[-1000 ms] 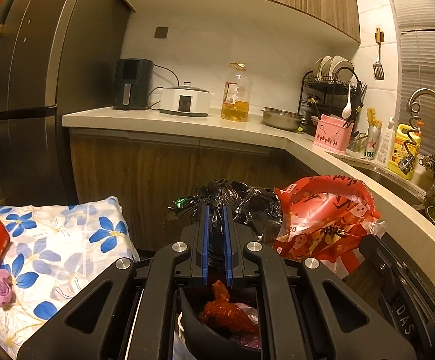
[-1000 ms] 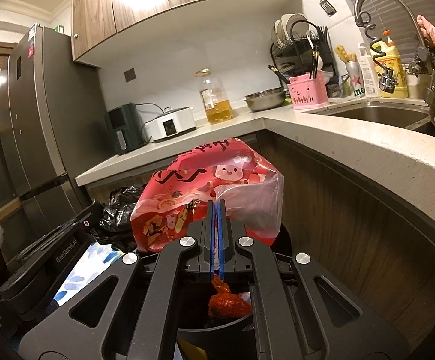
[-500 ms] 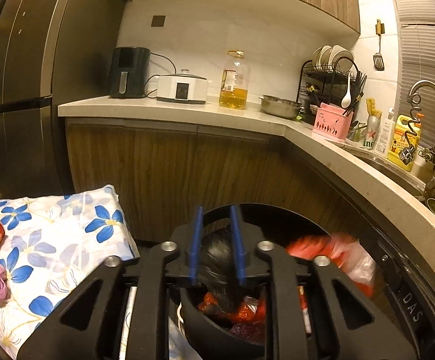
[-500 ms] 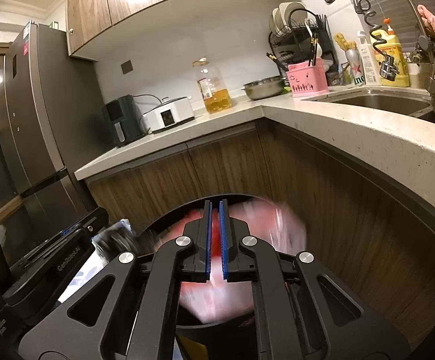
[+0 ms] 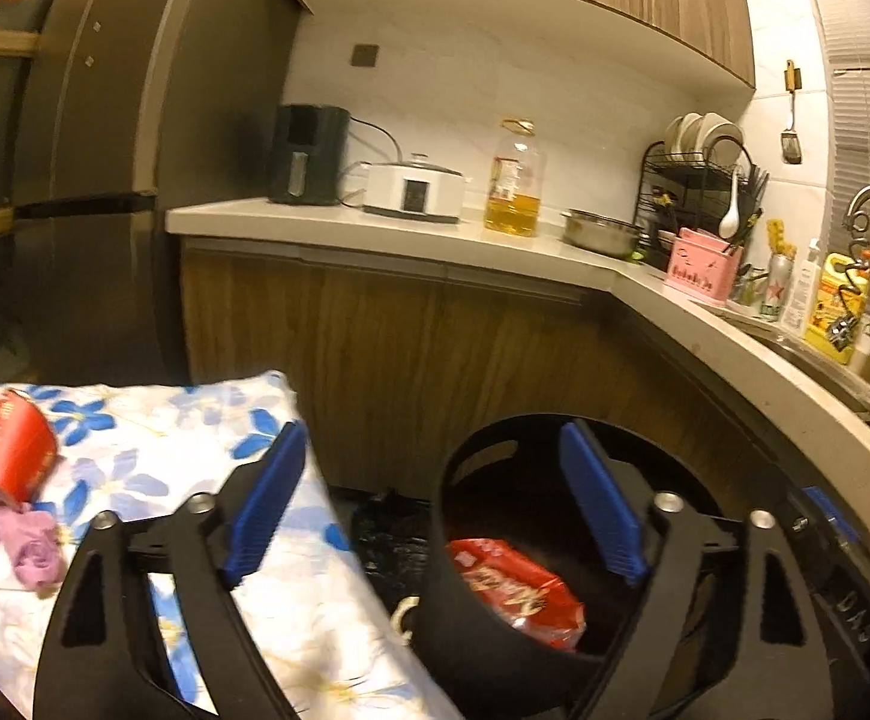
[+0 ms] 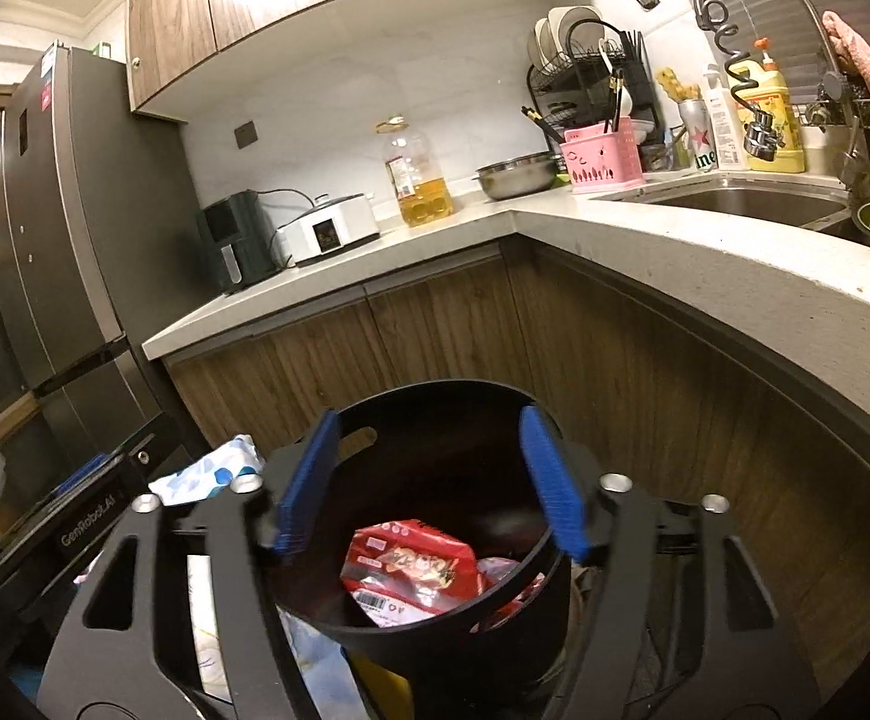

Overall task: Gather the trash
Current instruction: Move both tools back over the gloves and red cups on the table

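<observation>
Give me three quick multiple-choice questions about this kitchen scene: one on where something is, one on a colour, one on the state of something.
1. Where is the red snack packet?
A. on the counter
B. in the black bin
C. in the sink

2. What colour is the utensil holder by the dish rack?
A. pink
B. green
C. white

3. How do the right gripper's fingers stand?
A. clamped on a bag
B. apart with nothing between them
C. shut with nothing between them

Answers:
1. B: the red snack packet lies inside the black bin below both grippers.
2. A: the utensil holder beside the dish rack is plainly pink.
3. B: the right gripper has its blue fingers spread and opening, with no bag between them.
</observation>
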Motion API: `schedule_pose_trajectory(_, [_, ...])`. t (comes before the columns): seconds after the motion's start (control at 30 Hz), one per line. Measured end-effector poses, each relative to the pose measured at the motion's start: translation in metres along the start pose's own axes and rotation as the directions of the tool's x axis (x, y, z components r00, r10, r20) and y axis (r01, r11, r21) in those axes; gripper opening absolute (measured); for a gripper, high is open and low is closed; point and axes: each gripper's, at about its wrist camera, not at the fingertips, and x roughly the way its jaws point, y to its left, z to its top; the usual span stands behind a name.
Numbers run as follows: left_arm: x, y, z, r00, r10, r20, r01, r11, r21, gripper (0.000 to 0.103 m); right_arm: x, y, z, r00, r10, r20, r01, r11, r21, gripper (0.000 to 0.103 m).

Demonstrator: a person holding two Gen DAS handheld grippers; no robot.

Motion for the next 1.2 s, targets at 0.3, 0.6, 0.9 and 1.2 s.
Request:
schedule_pose_trajectory(0.3, [-0.04,0.04,-0.016,0.995,0.101,0.008,-0.101,0.994,-0.032,0.095,-0.026,0.016,-0.009,0.999,0.027,0.018,-0.027,0.999,-0.021,0.084])
schedule_pose_trajectory(0.6, [-0.089,0.105,-0.034,0.957,0.287,0.034,-0.283,0.956,-0.08,0.097,-0.054,0.061,-0.031,0.994,0.103,0.035,-0.101,0.993,-0.061,0.085])
schedule_pose_trajectory(0.9, [-0.134,0.184,-0.048,0.896,0.444,0.031,-0.436,0.889,-0.139,0.097,-0.052,0.139,-0.075,0.971,0.23,-0.064,-0.237,0.964,-0.12,0.085])
schedule_pose_trajectory(1.2, [-0.169,0.247,-0.057,0.85,0.526,0.018,-0.512,0.834,-0.203,0.097,-0.029,0.232,-0.127,0.916,0.341,-0.21,-0.379,0.907,-0.183,0.085])
